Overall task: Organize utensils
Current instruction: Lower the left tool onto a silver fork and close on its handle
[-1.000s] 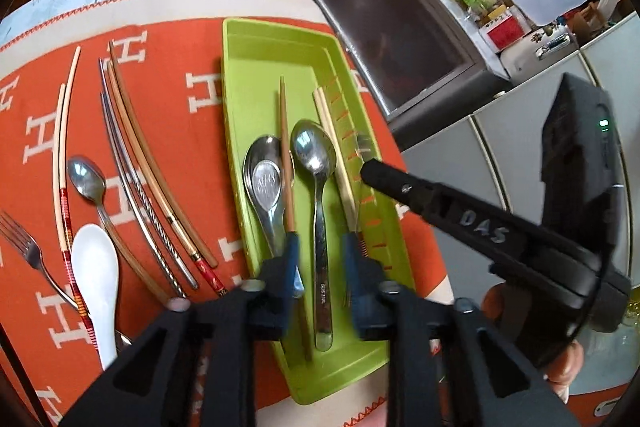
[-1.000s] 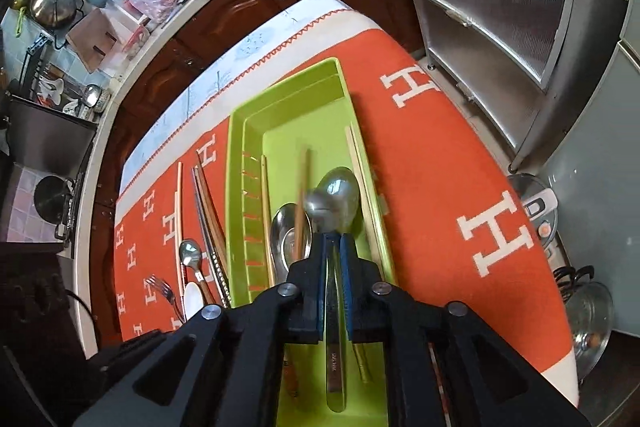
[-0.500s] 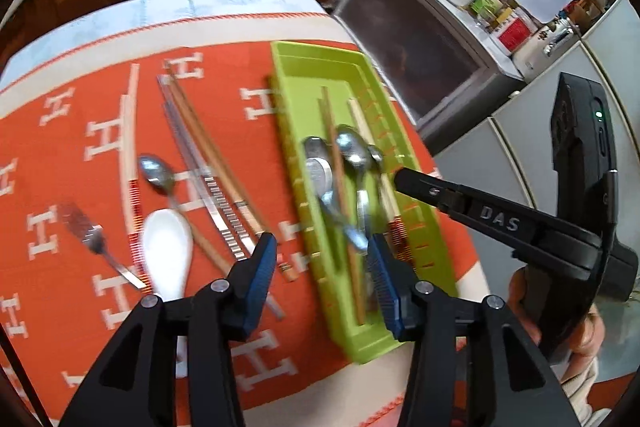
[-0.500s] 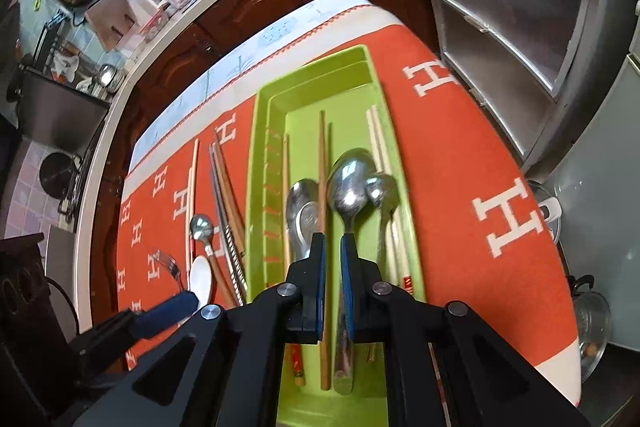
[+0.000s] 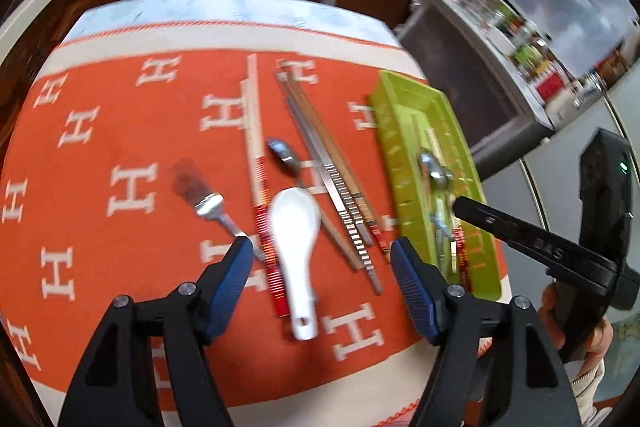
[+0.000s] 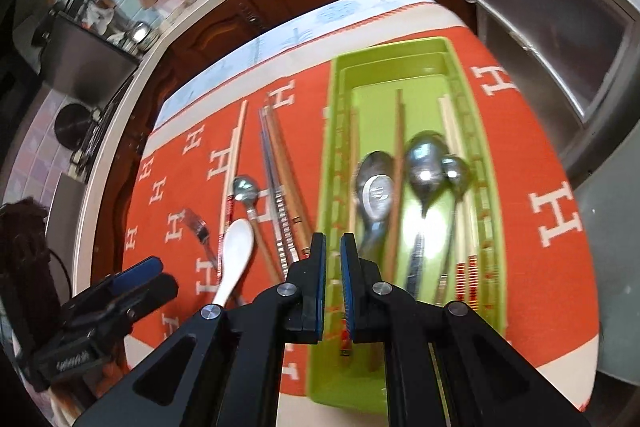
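Orange cloth [image 5: 120, 131] is spread over the table, with a green tray [image 6: 340, 99] of spoons and chopsticks on it. Beside the tray, a white spoon [image 5: 296, 227] is framed by the left gripper [image 5: 322, 251], whose jaws have just been opening, empty. The right gripper [image 6: 333, 247] is held nearly closed, empty, above the tray's edge

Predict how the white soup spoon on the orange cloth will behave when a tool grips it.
The white soup spoon looks glazed, so probably slippery and rigid. If ceramic, it may chip when dropped. Its curved bowl could rock when pushed.
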`<state>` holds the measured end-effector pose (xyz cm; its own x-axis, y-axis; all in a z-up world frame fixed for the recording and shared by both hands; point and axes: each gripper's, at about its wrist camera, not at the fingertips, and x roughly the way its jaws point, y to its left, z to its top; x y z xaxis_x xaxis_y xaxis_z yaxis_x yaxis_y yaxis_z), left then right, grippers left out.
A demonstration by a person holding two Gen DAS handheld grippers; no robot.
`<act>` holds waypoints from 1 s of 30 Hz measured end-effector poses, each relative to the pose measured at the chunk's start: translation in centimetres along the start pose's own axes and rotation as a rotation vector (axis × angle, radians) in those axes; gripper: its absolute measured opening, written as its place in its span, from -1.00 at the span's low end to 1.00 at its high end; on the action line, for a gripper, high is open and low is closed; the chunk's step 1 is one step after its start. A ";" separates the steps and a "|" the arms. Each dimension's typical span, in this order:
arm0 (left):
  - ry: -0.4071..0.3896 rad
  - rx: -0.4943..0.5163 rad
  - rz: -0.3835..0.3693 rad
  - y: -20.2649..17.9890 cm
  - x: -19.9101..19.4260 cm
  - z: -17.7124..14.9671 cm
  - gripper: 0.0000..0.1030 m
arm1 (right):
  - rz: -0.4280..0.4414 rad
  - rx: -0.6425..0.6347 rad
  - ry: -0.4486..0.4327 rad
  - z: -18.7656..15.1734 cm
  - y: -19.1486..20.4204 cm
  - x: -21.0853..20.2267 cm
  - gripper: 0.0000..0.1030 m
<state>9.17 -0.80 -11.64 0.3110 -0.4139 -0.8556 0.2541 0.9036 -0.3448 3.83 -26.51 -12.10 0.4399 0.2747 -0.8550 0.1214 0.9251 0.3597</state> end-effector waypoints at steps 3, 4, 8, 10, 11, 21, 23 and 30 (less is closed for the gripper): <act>0.033 -0.080 -0.008 2.2 0.7 -0.1 0.35 | 0.014 -0.032 0.010 0.0 1.3 0.3 -0.85; 0.041 -0.112 -0.016 2.9 0.9 -0.1 0.35 | 0.023 -0.046 0.014 0.1 1.9 0.4 -0.85; 0.068 -0.237 -0.066 6.0 2.2 -0.1 0.25 | 0.039 -0.085 0.025 0.1 3.7 0.8 -0.85; 0.083 -0.291 -0.111 7.1 2.9 0.0 0.02 | 0.046 -0.103 0.032 0.1 4.4 1.0 -0.85; 0.095 -0.313 -0.132 7.4 3.3 0.0 -0.10 | 0.049 -0.110 0.035 0.1 4.7 1.1 -0.85; 0.149 -0.445 -0.167 7.8 6.9 0.1 -0.55 | 0.077 -0.144 0.046 0.1 6.0 2.1 -0.85; 0.151 -0.459 -0.151 7.8 7.3 0.2 -0.59 | 0.079 -0.151 0.047 0.1 6.2 2.2 -0.85; 0.139 -0.456 -0.076 7.1 7.9 0.6 -0.72 | 0.080 -0.168 0.063 -0.3 6.6 3.0 -0.85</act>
<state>14.00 2.30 -20.60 0.1737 -0.4898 -0.8544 -0.1663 0.8405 -0.5157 5.71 -19.49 -12.35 0.3846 0.3599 -0.8500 -0.0637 0.9290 0.3645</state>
